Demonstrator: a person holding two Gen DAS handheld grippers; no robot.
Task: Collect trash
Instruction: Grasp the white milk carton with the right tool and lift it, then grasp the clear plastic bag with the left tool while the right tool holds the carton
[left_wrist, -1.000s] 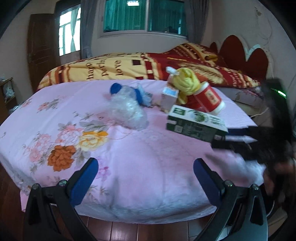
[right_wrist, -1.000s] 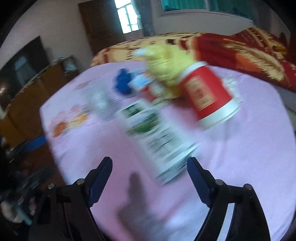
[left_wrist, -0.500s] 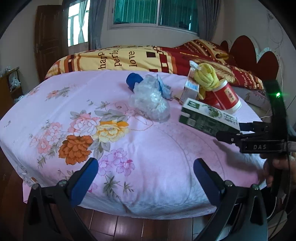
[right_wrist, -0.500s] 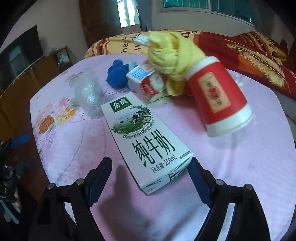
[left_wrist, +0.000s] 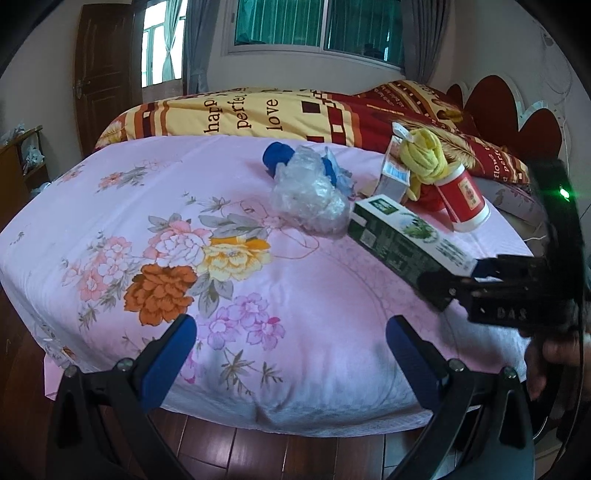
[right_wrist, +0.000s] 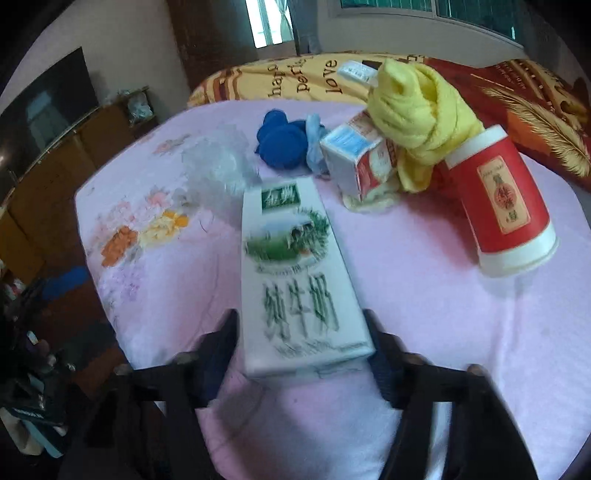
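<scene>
One milk carton (right_wrist: 299, 280) lies flat on the pink bed sheet (left_wrist: 155, 206), its long axis pointing back toward the rest of the litter, and we have brought the right gripper (right_wrist: 301, 354) in along that axis so its near end sits between the jaws. Those jaws have just been closing around the carton; the view is blurred, so we cannot tell whether the pads already press its sides, though they stand close against them. Taking the narrow width rather than the length looks to us like the sensible hold, since the box is stiff and light. Behind it a red paper cup (right_wrist: 506, 210) lies tipped on its side next to a yellow cloth (right_wrist: 417, 122) draped over a small red-and-white carton (right_wrist: 358, 162), with a crumpled clear plastic bag (left_wrist: 306, 195) and a blue bundle (left_wrist: 277, 157) to the left, all clustered and likely the next pickups. Our left gripper (left_wrist: 291, 350) hangs at the bed's edge with jaws open and empty, kept clear so the right can work.
</scene>
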